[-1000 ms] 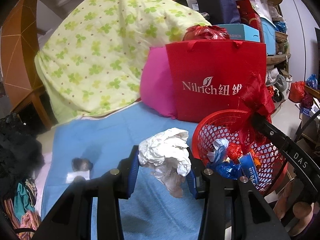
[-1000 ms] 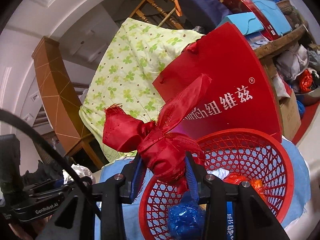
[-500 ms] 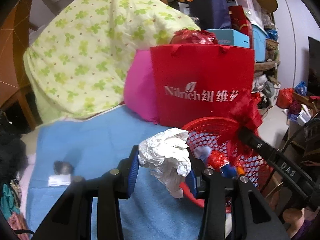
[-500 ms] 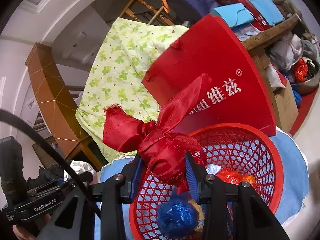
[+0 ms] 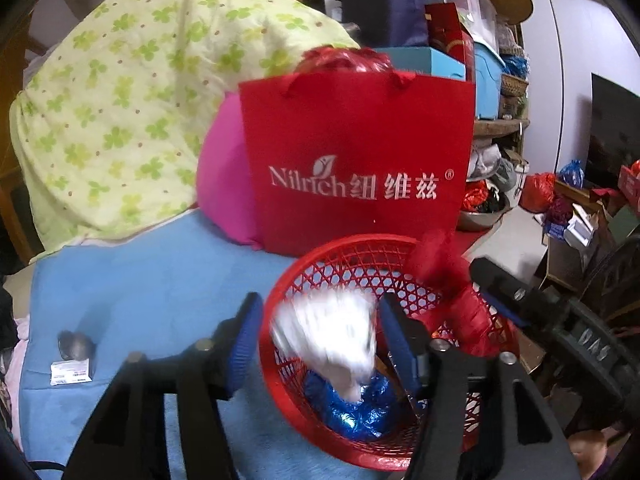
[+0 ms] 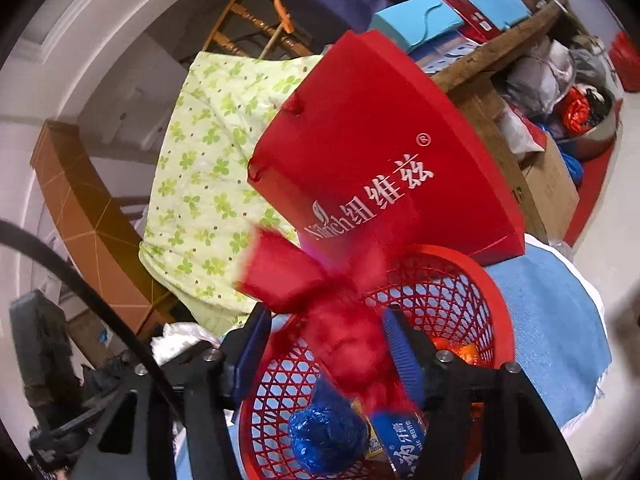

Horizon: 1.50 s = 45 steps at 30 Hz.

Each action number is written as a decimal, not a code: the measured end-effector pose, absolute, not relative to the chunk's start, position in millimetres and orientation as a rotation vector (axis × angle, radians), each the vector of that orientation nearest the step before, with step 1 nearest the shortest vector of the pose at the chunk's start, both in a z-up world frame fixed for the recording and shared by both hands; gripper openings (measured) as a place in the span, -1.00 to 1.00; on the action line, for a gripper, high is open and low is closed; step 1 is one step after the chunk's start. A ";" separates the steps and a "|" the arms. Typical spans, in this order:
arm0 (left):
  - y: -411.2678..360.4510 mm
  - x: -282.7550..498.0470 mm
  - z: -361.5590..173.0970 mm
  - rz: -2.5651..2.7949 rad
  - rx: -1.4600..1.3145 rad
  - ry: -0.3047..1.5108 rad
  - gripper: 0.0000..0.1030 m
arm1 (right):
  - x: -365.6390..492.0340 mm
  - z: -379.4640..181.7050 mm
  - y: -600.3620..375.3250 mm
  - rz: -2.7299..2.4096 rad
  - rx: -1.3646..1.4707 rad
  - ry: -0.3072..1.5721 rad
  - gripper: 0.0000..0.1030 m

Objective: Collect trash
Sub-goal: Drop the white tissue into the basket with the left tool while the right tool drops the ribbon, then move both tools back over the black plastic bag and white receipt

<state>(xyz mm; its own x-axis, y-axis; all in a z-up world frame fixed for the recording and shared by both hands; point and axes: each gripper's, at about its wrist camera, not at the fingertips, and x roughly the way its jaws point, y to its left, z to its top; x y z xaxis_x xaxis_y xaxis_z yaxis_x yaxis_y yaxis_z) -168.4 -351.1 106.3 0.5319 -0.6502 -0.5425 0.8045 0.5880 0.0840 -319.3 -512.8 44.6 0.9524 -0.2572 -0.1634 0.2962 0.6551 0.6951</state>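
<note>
Hanging low in the left wrist frame, the left gripper (image 5: pixel 320 344) has just been spreading its jaws; blurred white tissue (image 5: pixel 328 340) sits loose between them over the red basket (image 5: pixel 352 256).

Right wrist frame, lower centre: the right gripper (image 6: pixel 328 344) has likewise just been parting, a blurred red bow (image 6: pixel 320 292) loose between its jaws above the basket.
</note>
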 end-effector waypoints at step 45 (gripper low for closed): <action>-57.2 -11.3 -45.0 -0.204 0.146 0.795 0.43 | -161.1 51.9 -298.1 -0.033 0.173 0.379 0.41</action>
<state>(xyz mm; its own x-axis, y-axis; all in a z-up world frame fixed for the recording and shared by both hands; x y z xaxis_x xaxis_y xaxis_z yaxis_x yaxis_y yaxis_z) -11.3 -57.2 -45.0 0.6821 -0.1264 -0.7202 0.2360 0.9703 0.0533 -161.1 -298.1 51.9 0.9288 0.0006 -0.3705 0.0641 0.9847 0.1622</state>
